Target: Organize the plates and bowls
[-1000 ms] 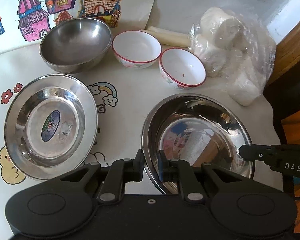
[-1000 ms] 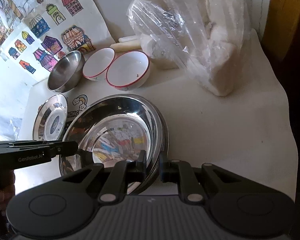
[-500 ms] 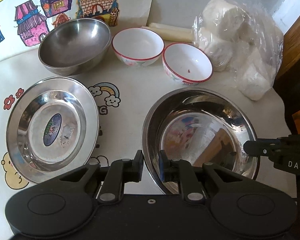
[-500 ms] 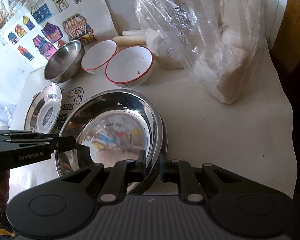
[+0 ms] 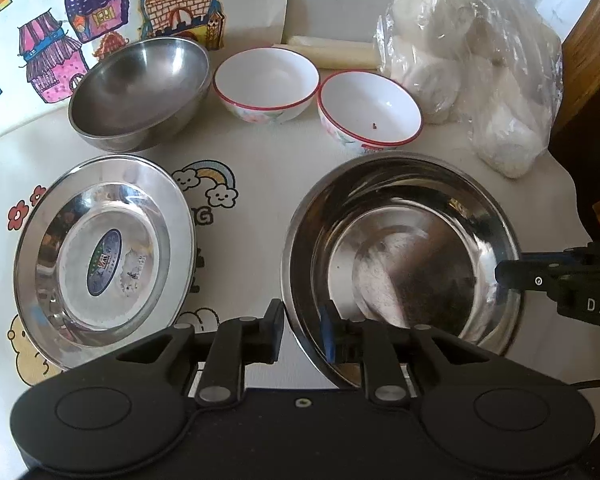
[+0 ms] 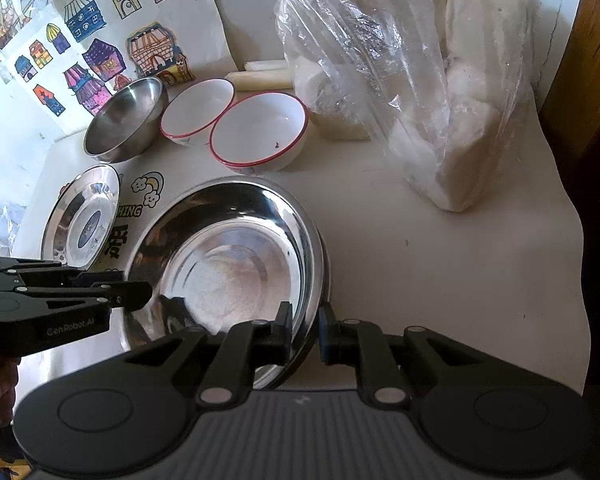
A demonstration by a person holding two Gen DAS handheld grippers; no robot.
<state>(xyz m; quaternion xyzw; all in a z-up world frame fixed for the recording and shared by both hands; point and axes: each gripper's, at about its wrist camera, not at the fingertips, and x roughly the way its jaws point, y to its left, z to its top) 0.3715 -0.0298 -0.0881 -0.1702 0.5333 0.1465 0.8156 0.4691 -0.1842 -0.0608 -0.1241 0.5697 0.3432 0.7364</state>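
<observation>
1. Since a second ago the left gripper [image 5: 302,330] has been opening: its jaws now stand clearly apart around the near-left rim of the big steel plate [image 5: 400,184], and I can see a gap on both sides, so it's let go.
2. The right gripper [image 6: 304,330] looks clamped on the same plate's right rim, jaws nearly closed on the thin edge.
3. The plate sits front right on the white cloth [image 6: 440,280], and its far edge almost meets a red-rimmed bowl [image 5: 370,110].
4. A second red-rimmed bowl [image 5: 266,80] and a steel bowl [image 5: 140,92] line up behind, close together.
5. A smaller steel plate [image 5: 104,260] lies to the left, with a bare strip of cloth between the two plates.
6. A plastic bag [image 6: 420,92] crowds the far right corner; in front of it the cloth is free up to the table edge.
</observation>
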